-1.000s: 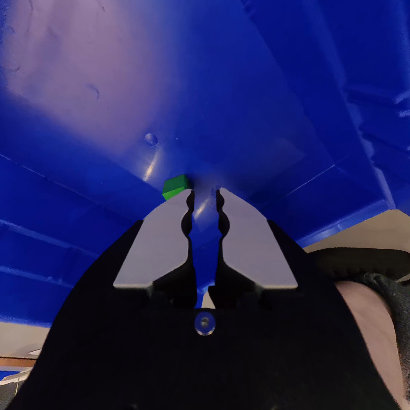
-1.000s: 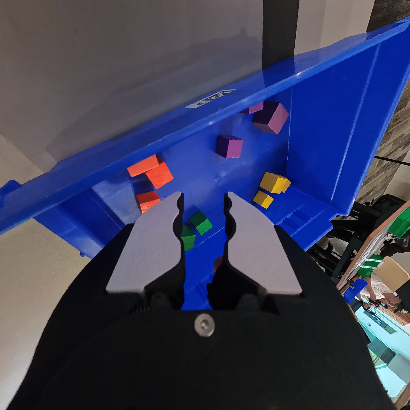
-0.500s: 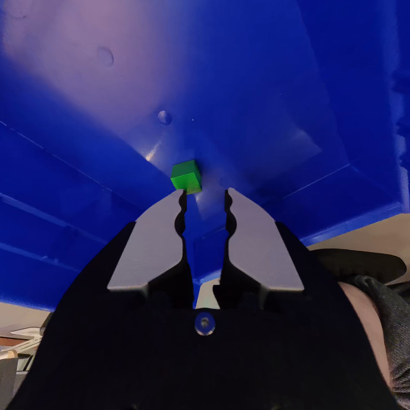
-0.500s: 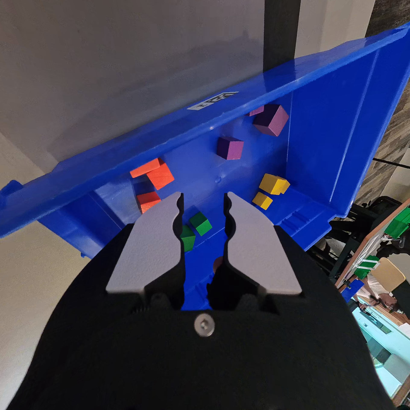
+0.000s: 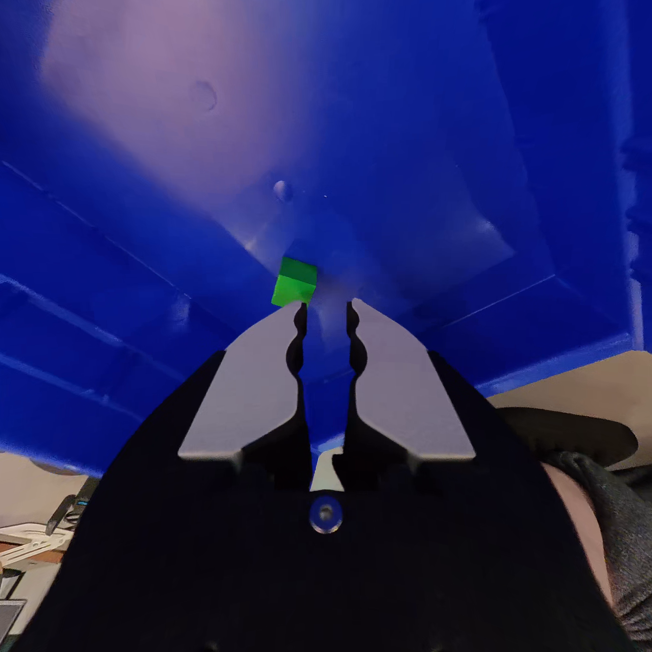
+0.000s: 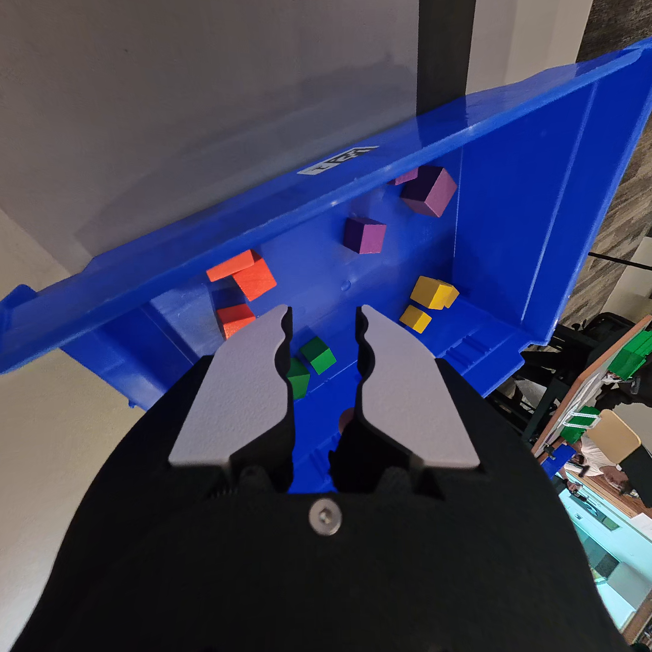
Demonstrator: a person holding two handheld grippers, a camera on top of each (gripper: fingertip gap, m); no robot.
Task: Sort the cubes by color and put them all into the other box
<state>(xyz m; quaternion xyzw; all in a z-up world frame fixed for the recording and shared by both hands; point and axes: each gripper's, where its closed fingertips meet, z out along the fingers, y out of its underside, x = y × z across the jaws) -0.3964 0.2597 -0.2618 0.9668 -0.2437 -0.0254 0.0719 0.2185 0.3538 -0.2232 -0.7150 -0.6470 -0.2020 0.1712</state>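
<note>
In the left wrist view, a single green cube [image 5: 294,282] lies on the floor of a blue box [image 5: 458,141]. My left gripper [image 5: 326,305] is open inside that box. The cube sits just beyond its left fingertip [image 5: 282,317], outside the gap, and nothing is between the pads. In the right wrist view, my right gripper [image 6: 324,310] is open and empty above another blue box [image 6: 247,225]. That box holds orange cubes [image 6: 254,278], purple cubes [image 6: 367,234], yellow cubes [image 6: 432,293] and green cubes [image 6: 317,354], grouped by colour.
A black post [image 6: 442,53] stands behind the box against a pale wall. A beige tabletop [image 6: 53,423] lies to the left of the box. A person's sleeve [image 5: 599,494] shows at the right edge of the left wrist view. Furniture is far off at the right.
My left jaws opened wider, then narrowed again with nothing between them. The green cube has come more into view beyond the left fingertip. The right gripper has not moved.
</note>
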